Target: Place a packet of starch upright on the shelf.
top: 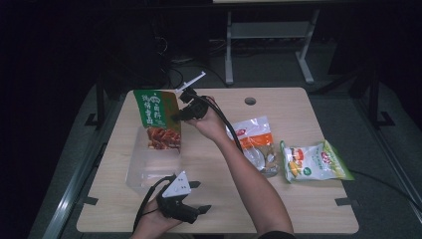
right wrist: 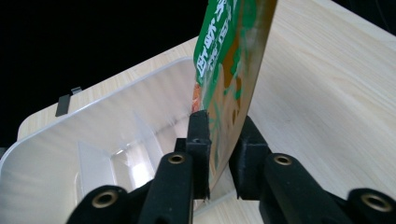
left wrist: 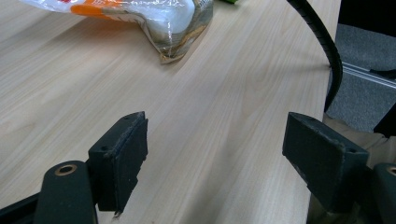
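Note:
A green snack packet (top: 157, 119) with a picture of reddish food stands upright, its lower end inside a clear plastic bin (top: 144, 172) on the left of the table. My right gripper (top: 176, 115) is at the packet's right edge. In the right gripper view the packet (right wrist: 229, 60) passes between the jaws of the gripper (right wrist: 222, 126), which stand a little wider than the thin packet, above the bin (right wrist: 93, 121). My left gripper (top: 201, 196) rests near the table's front edge, open, with nothing but bare wood between its jaws (left wrist: 215, 140).
An orange-and-white packet (top: 254, 142) lies right of centre, close to the left gripper's far side (left wrist: 140, 14). A green-and-white packet (top: 311, 162) lies further right. A round cable hole (top: 250, 101) sits at the back of the table. A black cable (left wrist: 327, 51) hangs past the edge.

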### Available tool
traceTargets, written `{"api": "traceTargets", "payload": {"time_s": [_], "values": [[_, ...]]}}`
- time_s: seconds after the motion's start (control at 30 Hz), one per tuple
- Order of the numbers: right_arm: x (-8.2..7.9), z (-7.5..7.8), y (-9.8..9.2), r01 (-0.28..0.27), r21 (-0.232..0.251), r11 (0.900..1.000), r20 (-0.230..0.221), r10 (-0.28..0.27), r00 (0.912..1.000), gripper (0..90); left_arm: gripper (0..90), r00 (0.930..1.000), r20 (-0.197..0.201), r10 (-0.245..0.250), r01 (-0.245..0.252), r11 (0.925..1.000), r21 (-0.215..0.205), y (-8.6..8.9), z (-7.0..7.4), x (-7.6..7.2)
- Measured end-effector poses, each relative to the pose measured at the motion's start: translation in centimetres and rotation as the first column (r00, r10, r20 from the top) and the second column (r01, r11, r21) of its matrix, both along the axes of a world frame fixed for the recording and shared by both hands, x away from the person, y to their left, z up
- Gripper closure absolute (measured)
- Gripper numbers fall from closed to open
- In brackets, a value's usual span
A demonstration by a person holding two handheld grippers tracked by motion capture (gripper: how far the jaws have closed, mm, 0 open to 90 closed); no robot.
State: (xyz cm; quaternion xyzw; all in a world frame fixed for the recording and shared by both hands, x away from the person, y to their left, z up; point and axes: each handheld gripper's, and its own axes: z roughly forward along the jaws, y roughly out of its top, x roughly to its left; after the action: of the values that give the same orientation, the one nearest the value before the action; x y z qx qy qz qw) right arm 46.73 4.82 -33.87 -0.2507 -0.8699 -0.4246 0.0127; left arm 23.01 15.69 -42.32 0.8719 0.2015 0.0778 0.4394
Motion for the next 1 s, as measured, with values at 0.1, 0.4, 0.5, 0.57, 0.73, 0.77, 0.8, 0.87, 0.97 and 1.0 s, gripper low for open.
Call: {"api": "traceTargets", "payload": {"time_s": [0.1,0.4,0.5,0.57,0.73,0.77,0.8,0.87,0.97,1.0], "values": [[-0.2,0.3,-0.6,-0.004,0.01,1.0,-0.009,0.004,1.0,73.1,21.9,1.0,-0.004,-0.001,0.001,1.0,0.002,0.0,-0.1,0.0],[-1.2,0.9,-3.3,-0.001,0.033,0.999,-0.01,0.002,1.0,66.8,22.1,1.0,-0.009,0.004,-0.004,1.0,0.005,-0.2,-0.2,0.1],[-1.6,0.9,-4.3,0.007,0.029,1.0,-0.012,-0.007,0.9999,66.2,22.1,0.9999,-0.01,0.003,-0.003,1.0,0.009,-0.2,-0.2,0.1],[-1.6,0.9,-5.0,0.005,0.027,1.0,-0.004,-0.005,1.0,66.0,22.1,0.9999,-0.013,0.001,-0.001,1.0,0.008,-0.3,-0.3,0.2],[-2.1,1.0,-6.5,0.019,0.024,1.0,-0.018,-0.019,0.9997,64.8,22.1,0.9999,-0.015,0.005,-0.005,1.0,0.003,-0.4,-0.3,0.2],[-2.1,1.0,-6.7,0.025,0.022,0.999,-0.021,-0.024,0.9995,64.5,22.1,0.9998,-0.017,0.004,-0.004,1.0,0.006,-0.4,-0.3,0.2],[-2.2,1.0,-7.0,0.028,0.018,0.999,-0.026,-0.028,0.9993,64.3,22.1,0.9999,-0.016,0.004,-0.004,1.0,0.008,-0.4,-0.4,0.2],[-2.4,1.0,-7.7,0.033,0.019,0.999,-0.026,-0.032,0.9991,63.5,22.1,0.9998,-0.017,0.006,-0.006,1.0,0.006,-0.4,-0.4,0.2],[-2.6,0.8,-8.6,0.04,0.008,0.999,-0.028,-0.04,0.9988,62.7,22.1,0.9998,-0.021,0.006,-0.006,1.0,0.007,-0.4,-0.4,0.3],[-2.7,0.8,-8.9,0.046,0.008,0.999,-0.032,-0.046,0.9985,62.5,22.1,0.9998,-0.021,0.007,-0.006,1.0,0.007,-0.4,-0.4,0.3]]}}
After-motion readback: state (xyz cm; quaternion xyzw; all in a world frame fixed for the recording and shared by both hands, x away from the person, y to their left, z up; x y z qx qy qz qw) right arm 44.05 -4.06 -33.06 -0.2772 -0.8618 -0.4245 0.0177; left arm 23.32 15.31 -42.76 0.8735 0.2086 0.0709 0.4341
